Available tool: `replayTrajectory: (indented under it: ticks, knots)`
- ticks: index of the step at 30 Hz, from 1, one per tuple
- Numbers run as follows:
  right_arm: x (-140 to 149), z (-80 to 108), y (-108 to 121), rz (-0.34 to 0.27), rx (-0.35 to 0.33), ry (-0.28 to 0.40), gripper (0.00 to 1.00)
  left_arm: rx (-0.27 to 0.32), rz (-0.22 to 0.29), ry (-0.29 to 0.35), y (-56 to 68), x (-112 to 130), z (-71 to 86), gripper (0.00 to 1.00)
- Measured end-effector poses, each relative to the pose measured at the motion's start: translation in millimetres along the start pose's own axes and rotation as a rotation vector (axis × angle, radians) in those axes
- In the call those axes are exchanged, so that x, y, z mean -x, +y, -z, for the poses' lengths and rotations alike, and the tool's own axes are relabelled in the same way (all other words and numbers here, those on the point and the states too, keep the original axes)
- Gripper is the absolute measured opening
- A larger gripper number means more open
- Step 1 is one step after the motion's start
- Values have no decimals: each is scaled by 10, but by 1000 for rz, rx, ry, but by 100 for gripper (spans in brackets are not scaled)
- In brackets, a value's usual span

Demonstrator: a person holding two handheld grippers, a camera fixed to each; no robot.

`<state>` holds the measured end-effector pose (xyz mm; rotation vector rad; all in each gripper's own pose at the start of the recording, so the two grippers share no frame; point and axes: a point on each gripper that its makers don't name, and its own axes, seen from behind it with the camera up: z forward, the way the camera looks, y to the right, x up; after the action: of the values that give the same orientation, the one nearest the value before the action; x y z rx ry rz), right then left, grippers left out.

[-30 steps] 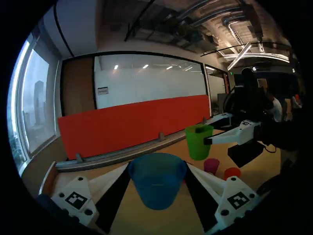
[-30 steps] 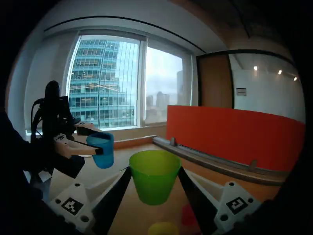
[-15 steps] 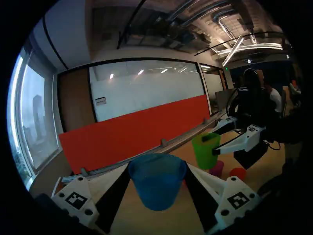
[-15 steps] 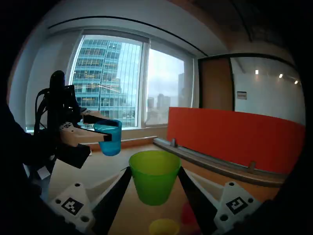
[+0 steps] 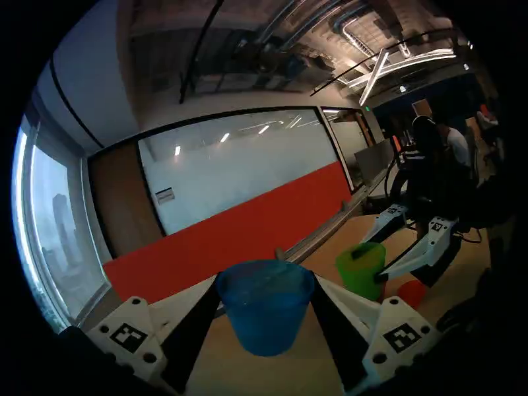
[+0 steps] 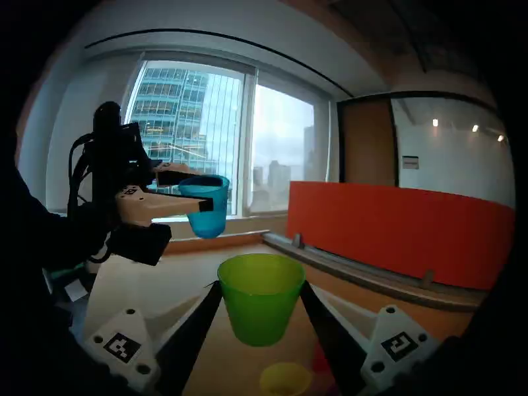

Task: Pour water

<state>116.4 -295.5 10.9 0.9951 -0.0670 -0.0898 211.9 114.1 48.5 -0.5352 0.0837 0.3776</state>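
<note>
My left gripper (image 5: 265,310) is shut on a translucent blue cup (image 5: 265,305) with water in its lower part, held upright in the air. In the right gripper view the same blue cup (image 6: 205,213) hangs up and to the left, gripped by the left gripper (image 6: 201,206). A green cup (image 6: 261,306) sits upright between the fingers of my right gripper (image 6: 261,310), which is shut on it. The left gripper view shows this green cup (image 5: 362,270) lower and to the right, held by the right gripper (image 5: 369,261).
A wooden table (image 6: 218,360) lies below, with an orange divider panel (image 6: 409,231) along its back edge. A yellow cup (image 6: 285,379) and an orange-red cup (image 5: 412,292) stand on the table. Large windows (image 6: 198,152) are at the left. People sit far off (image 5: 455,145).
The left gripper has lifted the blue cup higher and brought it closer to the green cup. The right gripper has held the green cup nearly still.
</note>
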Motion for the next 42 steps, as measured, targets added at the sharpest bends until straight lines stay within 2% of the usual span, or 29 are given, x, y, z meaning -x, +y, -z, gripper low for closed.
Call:
replayTrajectory:
  ticks: [8, 20, 32, 42]
  knots:
    - [47, 26, -63, 4, -10, -1, 91, 3, -72, 20, -18, -197, -95, 89]
    - [126, 70, -125, 12, -26, -5, 91, 22, -185, 54, 23, -464, -208, 89]
    - [209, 121, -144, 10, -35, -12, 91, 44, -304, 67, 139, -629, -239, 89]
    - [241, 113, -207, 10, -52, -13, 91, 37, -386, 67, 152, -729, -283, 89]
